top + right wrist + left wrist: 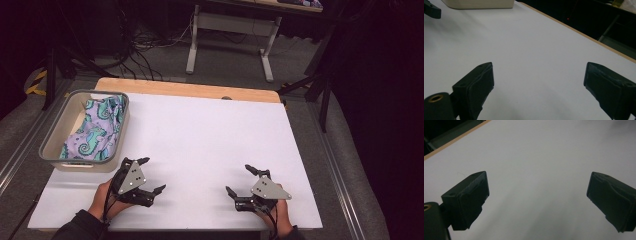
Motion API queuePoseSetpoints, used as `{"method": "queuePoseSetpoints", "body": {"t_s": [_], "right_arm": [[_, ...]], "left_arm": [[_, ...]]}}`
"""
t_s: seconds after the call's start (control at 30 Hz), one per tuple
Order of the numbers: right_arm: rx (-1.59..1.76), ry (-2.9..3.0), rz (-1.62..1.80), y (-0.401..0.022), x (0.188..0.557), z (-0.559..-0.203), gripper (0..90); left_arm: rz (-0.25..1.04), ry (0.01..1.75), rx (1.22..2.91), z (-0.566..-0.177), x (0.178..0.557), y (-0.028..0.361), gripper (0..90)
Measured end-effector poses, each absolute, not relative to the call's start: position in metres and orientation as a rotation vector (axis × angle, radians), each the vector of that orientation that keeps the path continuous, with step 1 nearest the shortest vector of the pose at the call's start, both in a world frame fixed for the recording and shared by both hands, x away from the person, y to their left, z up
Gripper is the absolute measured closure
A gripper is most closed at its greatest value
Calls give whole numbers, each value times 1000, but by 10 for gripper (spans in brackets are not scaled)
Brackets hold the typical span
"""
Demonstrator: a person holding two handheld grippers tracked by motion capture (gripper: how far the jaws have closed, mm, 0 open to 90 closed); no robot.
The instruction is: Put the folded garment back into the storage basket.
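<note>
The soft, crumpled seahorse-print cloth in purple and teal is seen lying in the beige rigid plastic bin at the desk's left edge, just beyond the left gripper. Both it and the right gripper are held wide open and empty over the smooth white desk. The limp fabric would best be pinched at a raised fold.

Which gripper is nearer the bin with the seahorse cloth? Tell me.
Left. The left gripper sits open just beside the bin, at its near right corner. The right gripper, also open, rests farther right across the white table.
</note>
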State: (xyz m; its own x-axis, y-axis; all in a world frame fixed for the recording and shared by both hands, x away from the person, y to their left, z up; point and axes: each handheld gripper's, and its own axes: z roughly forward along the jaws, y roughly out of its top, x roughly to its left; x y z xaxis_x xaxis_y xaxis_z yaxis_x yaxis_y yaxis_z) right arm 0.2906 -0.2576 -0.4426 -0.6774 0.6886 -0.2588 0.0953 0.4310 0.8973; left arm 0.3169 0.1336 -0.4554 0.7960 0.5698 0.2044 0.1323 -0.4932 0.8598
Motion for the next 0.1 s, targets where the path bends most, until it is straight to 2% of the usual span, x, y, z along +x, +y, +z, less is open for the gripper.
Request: {"method": "queuePoseSetpoints", "body": {"t_s": [0.1], "right_arm": [[663, 2068, 1246, -258, 291, -443, 97]], "left_arm": [[580, 533, 2047, -456, 317, 133, 48]]}}
